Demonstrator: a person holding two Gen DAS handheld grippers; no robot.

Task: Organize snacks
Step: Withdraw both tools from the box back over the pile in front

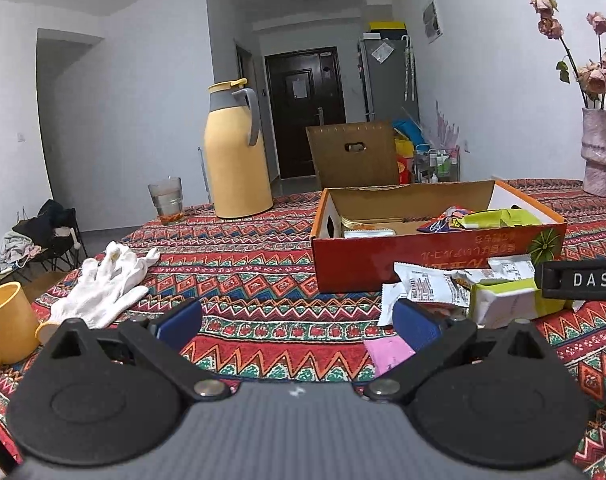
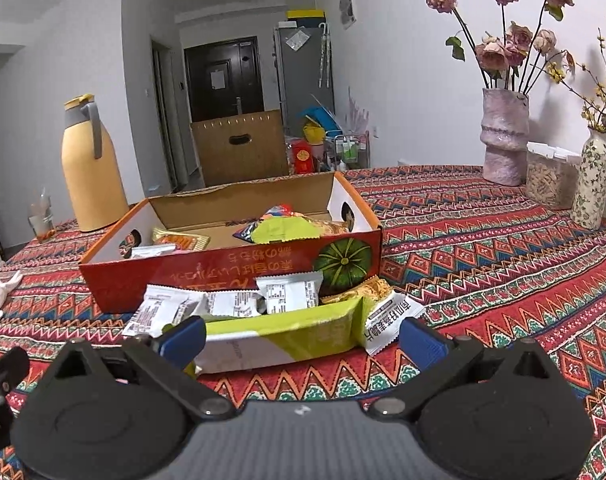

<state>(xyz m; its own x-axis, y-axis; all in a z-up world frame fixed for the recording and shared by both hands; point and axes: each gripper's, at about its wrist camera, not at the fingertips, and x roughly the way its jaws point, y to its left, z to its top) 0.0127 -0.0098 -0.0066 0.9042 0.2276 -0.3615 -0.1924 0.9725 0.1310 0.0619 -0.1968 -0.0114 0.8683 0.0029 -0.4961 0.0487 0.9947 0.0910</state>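
An open red cardboard box (image 2: 207,276) (image 1: 367,260) sits on the patterned tablecloth and holds several snack packs. In front of it lie white snack packets (image 2: 291,292) (image 1: 427,288) and a long green-and-white snack pack (image 2: 279,336) (image 1: 503,304). My right gripper (image 2: 303,340) is open, low over the table, with the green pack lying between its blue fingers. My left gripper (image 1: 299,322) is open and empty over bare cloth, left of the pile. A pink packet (image 1: 387,354) lies by its right finger.
A yellow thermos (image 1: 237,152) and a glass (image 1: 167,200) stand behind left. White gloves (image 1: 111,284) and a yellow mug (image 1: 7,328) lie at the left. A pink vase of dried roses (image 2: 503,136), a patterned vase (image 2: 591,184) and a clear container (image 2: 551,180) stand at right.
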